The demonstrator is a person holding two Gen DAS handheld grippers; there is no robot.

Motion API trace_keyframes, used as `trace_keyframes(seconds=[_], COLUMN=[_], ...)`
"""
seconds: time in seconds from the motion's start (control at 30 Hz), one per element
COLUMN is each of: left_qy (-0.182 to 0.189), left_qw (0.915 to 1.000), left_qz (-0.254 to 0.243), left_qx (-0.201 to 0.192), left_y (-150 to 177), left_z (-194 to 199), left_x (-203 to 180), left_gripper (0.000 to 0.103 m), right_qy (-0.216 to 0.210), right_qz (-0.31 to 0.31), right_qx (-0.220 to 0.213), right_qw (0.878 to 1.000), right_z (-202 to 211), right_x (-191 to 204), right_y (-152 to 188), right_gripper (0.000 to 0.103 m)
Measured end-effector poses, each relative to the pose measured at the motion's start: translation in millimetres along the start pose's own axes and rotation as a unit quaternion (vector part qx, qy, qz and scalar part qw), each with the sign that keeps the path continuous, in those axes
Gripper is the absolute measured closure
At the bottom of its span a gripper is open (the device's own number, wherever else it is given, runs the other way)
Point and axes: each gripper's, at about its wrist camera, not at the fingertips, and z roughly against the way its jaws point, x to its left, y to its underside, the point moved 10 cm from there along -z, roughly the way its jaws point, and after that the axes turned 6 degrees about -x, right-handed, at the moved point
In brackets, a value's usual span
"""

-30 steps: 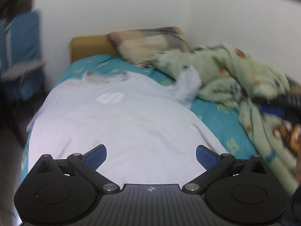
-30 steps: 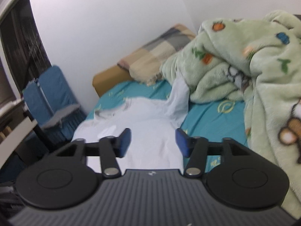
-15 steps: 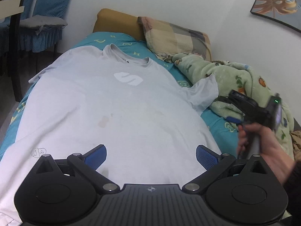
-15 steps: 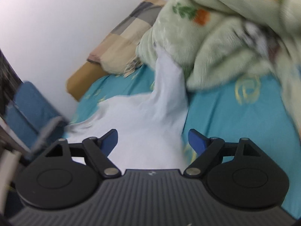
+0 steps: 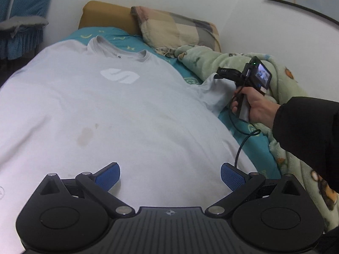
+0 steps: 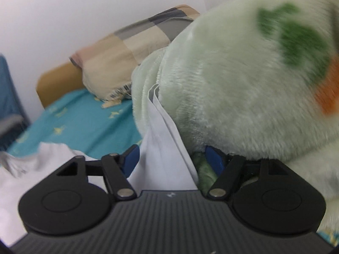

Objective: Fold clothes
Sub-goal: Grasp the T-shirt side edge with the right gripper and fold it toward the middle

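the white t-shirt (image 5: 118, 114) lay spread face up on the bed (image 5: 101, 32), collar toward the pillow (image 5: 178, 31) and hem toward the person, so its long axis ran straight away from them. what mattered was the right sleeve (image 6: 163, 141): it did not lie flat with the rest but ran up against the green fleece blanket (image 6: 243, 84), its cuff edge tucked into the folds.

the right gripper (image 6: 171, 158) was the one at it, and by a long way the nearer. it pointed along the sleeve toward the cuff, with the cloth running between its blue pads and out ahead. its jaws had just been closing in from a wider spread, yet they stood apart with gaps either side of the cloth, the right pad pushed in against the blanket, nothing pinched.

the left gripper (image 5: 170, 176) hovered over the lower part of the shirt, near the hem, jaws spread wide and empty, well apart from that sleeve.

i'd say the sleeve had to be drawn back along its own line, away from the blanket and in over the chest.
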Motion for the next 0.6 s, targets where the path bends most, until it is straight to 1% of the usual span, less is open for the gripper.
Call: trace_keyframes(seconds=[0.03, 0.07, 0.1, 0.13, 0.2, 0.3, 0.37, 0.43, 0.5, 0.6], left_qy=[0.001, 0.003, 0.002, 0.0, -0.001, -0.001, -0.004, -0.01, -0.022, -0.053], left_qw=[0.9999, 0.9997, 0.9996, 0.9994, 0.9989, 0.997, 0.9956, 0.9937, 0.9906, 0.9835], left_qz=[0.013, 0.023, 0.029, 0.032, 0.039, 0.048, 0.046, 0.04, 0.024, 0.005], left_qx=[0.005, 0.005, 0.0, -0.008, -0.027, -0.06, -0.082, -0.104, -0.133, -0.173], left_y=[0.2, -0.9, -3.4, -7.3, -16.3, -31.6, -40.1, -50.1, -62.3, -83.8], left_z=[-3.2, -4.3, -2.8, 1.0, 10.7, 31.7, 49.3, 67.9, 87.2, 109.7], left_x=[3.0, 5.7, 8.3, 10.8, 15.0, 18.0, 19.2, 20.6, 24.7, 41.3], left_gripper=[0.002, 0.002, 0.002, 0.002, 0.002, 0.002, 0.002, 0.002, 0.001, 0.001], right_qy=[0.009, 0.018, 0.031, 0.043, 0.045, 0.056, 0.056, 0.046, 0.032, 0.005], right_qz=[0.01, 0.02, 0.029, 0.038, 0.049, 0.064, 0.072, 0.085, 0.1, 0.117], right_qx=[0.0, 0.002, 0.007, 0.011, 0.014, 0.015, -0.001, -0.021, -0.042, -0.062], right_qw=[1.0, 1.0, 0.999, 0.998, 0.998, 0.996, 0.996, 0.995, 0.994, 0.991], right_z=[0.5, 1.4, 5.3, 9.7, 24.9, 48.7, 69.6, 86.8, 103.1, 122.6], right_x=[0.9, 1.6, 1.8, 2.4, 8.9, 25.4, 43.3, 70.7, 104.4, 166.9], right_y=[-0.4, -0.9, -1.5, -2.3, -6.3, -18.2, -32.8, -54.5, -80.2, -114.8], right_gripper=[0.049, 0.059, 0.074, 0.079, 0.083, 0.097, 0.097, 0.097, 0.097, 0.097])
